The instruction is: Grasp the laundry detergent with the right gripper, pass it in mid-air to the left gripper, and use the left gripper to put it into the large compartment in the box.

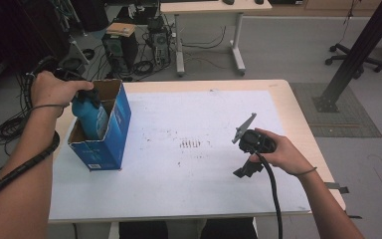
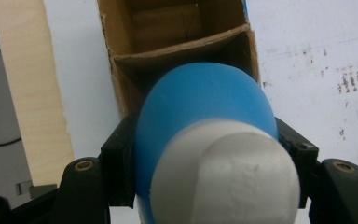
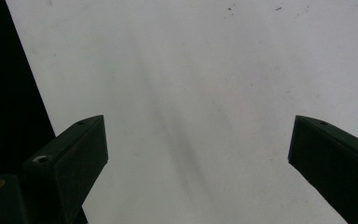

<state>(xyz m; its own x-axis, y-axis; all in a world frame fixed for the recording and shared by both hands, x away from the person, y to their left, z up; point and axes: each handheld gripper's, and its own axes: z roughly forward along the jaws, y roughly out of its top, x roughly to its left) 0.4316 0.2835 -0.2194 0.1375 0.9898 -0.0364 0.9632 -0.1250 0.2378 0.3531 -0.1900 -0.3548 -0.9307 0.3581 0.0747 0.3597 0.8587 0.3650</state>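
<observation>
Blue bottle (image 2: pixel 205 116) pinched between the left tongs (image 2: pixel 205 158) — seemingly partway inside the box (image 1: pixel 110 133); right tongs (image 3: pixel 198 154) spread, empty.

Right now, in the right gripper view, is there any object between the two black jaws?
No. The right gripper has its jaws wide apart, with just the bare white table surface showing between them.

- A light wooden table (image 1: pixel 298 107) carried a white sheet (image 1: pixel 194 164) covering most of its top.
- A blue cardboard box (image 1: pixel 110 130), top open, stood on the sheet's left edge.
- Dark smudges (image 1: pixel 190 144) marked the sheet right of the box.
</observation>
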